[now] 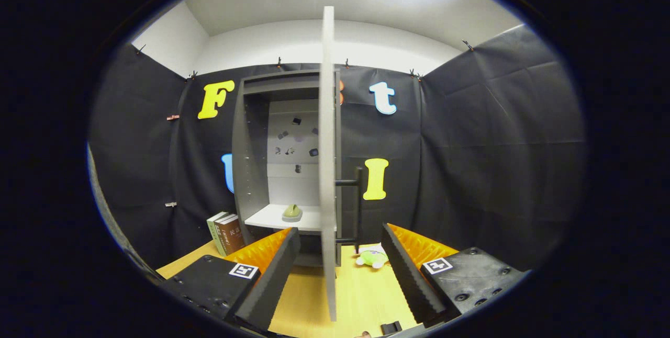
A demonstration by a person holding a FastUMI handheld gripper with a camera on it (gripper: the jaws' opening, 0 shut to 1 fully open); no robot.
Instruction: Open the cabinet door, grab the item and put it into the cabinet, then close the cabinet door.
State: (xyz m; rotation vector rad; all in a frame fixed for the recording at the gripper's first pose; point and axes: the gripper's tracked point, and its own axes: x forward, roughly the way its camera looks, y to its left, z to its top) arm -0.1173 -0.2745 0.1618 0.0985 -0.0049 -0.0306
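Door [328,170] stands open edge-on between our spread, empty claw [340,270] fingers. Next we should swing right around it for the green plush toy [372,257] on the tabletop [361,296].

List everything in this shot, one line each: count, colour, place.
cabinet: one, grey, against the back wall, standing open.
cabinet door: one, light grey, swung out edge-on toward the camera, between the fingers.
door handle: one, black bar, on the door's right side.
item on shelf: one, olive green, on the cabinet's white shelf.
books: two, green and brown, upright left of the cabinet.
plush toy: one, green and white, on the wooden table right of the door.
gripper: one, fingers open, either side of the door's edge, not touching it.
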